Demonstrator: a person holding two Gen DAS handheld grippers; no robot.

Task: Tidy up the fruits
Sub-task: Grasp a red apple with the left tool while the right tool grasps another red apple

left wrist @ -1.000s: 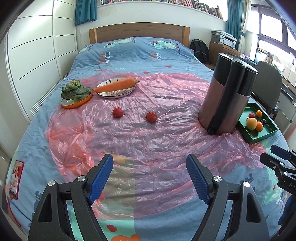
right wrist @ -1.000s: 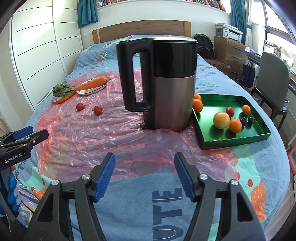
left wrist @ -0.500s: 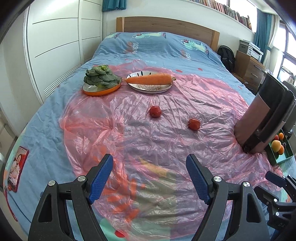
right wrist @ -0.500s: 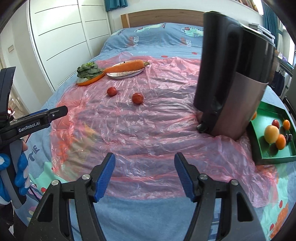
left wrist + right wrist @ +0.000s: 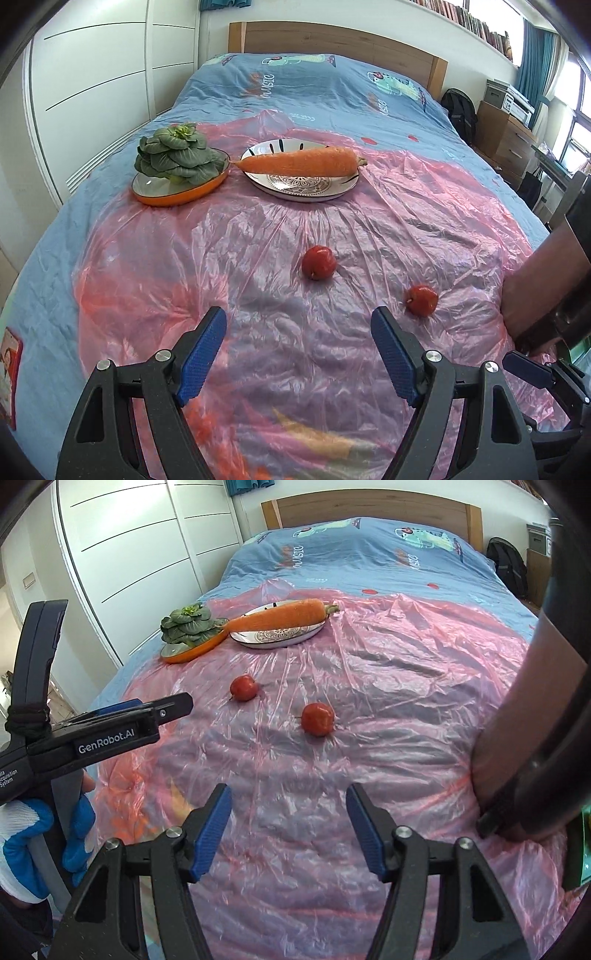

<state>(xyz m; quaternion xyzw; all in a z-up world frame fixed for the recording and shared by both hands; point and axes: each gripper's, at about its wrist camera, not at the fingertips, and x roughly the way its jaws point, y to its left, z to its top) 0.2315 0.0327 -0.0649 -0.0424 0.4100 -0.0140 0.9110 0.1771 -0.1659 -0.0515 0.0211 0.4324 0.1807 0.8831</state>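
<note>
We see the bed [image 5: 332, 92] filling both views, its blue cover running up to the headboard [image 5: 369, 506] at the top of the frame, with wardrobe doors [image 5: 92, 74] in the upper left. A pink sheet [image 5: 258, 258] of crinkled plastic lies over the near half of the bed. At the right edge of both views the kettle [image 5: 517, 720] looms large, cutting off what lies behind it; only a green sliver of the tray [image 5: 576, 853] shows at the lower right of the right wrist view. Left of centre, toward the top, a white plate [image 5: 303, 184] carries a carrot [image 5: 299, 160] laid across it, and just beside it an orange dish [image 5: 177, 192] holds leafy greens [image 5: 173, 155]; the carrot's tip reaches that dish's rim. Two red fruits sit on the sheet, apart from each other: the far fruit [image 5: 318, 262] near the centre and the near fruit [image 5: 421, 300] to the lower right, closer to the kettle. Our left gripper [image 5: 298, 354] hangs above the sheet with its blue pads spread wide and nothing between them, the far fruit ahead of the gap. Our right gripper [image 5: 288, 829] is likewise spread and empty, with the near fruit ahead of it.
</note>
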